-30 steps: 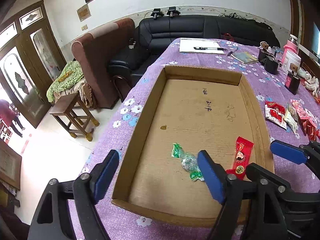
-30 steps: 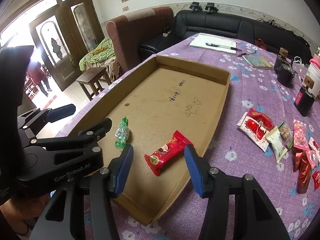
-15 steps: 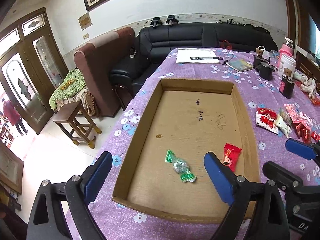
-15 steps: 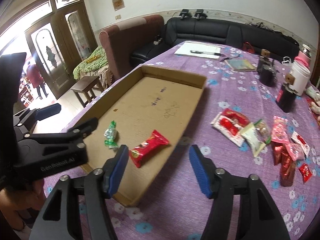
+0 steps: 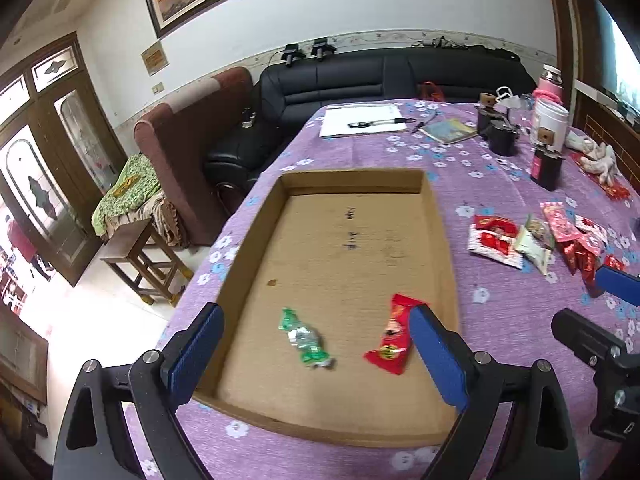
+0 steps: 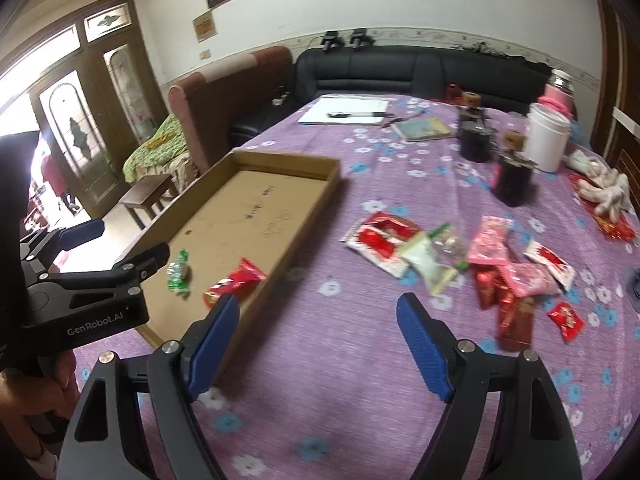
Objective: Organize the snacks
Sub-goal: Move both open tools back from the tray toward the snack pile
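Right tongs just opened wider, nothing between them, now off the cardboard tray and over bare purple surface. Left tongs spread wide, empty, above tray's near end. Red packet and green candy dropped in tray, near end. Loose snack pile waiting toward surface's right edge; probably next pick.

A: Contents of the shallow brown cardboard tray?

B: Green twist-wrapped candy at 6 o'clock; red foil snack packet just beside it at 3 o'clock.

A: The heap of assorted snack packets?

B: On the purple floral tablecloth, at the tray's 3 o'clock, well apart.
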{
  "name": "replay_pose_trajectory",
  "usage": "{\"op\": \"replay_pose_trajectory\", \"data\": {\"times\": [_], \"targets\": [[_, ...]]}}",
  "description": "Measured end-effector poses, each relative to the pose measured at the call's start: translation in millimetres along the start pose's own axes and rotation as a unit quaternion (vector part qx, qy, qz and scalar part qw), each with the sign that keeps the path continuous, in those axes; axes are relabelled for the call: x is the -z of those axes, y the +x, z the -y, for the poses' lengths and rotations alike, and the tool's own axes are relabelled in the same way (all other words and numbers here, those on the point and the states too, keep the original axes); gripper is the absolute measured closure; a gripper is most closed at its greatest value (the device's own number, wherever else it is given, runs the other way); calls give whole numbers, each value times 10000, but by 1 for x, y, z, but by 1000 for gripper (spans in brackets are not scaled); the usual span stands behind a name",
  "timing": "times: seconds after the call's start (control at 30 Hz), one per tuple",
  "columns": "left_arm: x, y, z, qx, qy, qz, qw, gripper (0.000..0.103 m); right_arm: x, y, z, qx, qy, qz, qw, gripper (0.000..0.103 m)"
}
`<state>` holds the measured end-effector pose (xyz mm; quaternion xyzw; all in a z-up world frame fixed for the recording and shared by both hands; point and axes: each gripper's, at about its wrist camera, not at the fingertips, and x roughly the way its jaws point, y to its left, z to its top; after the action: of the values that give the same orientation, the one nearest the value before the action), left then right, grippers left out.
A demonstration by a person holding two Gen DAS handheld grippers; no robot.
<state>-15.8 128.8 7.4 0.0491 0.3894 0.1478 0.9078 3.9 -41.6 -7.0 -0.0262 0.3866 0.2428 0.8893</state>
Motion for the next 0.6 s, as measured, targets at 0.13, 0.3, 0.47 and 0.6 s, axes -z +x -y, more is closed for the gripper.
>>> {"op": "replay_pose_trajectory", "data": {"times": [0.13, 0.3, 0.47, 0.6], "targets": [[-3, -4, 18, 76, 65, 12, 9999, 7, 3, -9, 23, 122, 168, 23, 9998, 22], [-6, -8, 42, 213, 153, 26, 9997, 7, 8, -21, 54, 377, 355, 56, 9986, 17], [-11, -10, 70, 376, 299, 21, 9988, 7, 15, -33, 90, 591, 595, 78, 9964, 17], [-13, -10, 92, 498, 403, 26, 9979, 7, 22, -43, 115, 774, 729, 98, 9943, 17]]}}
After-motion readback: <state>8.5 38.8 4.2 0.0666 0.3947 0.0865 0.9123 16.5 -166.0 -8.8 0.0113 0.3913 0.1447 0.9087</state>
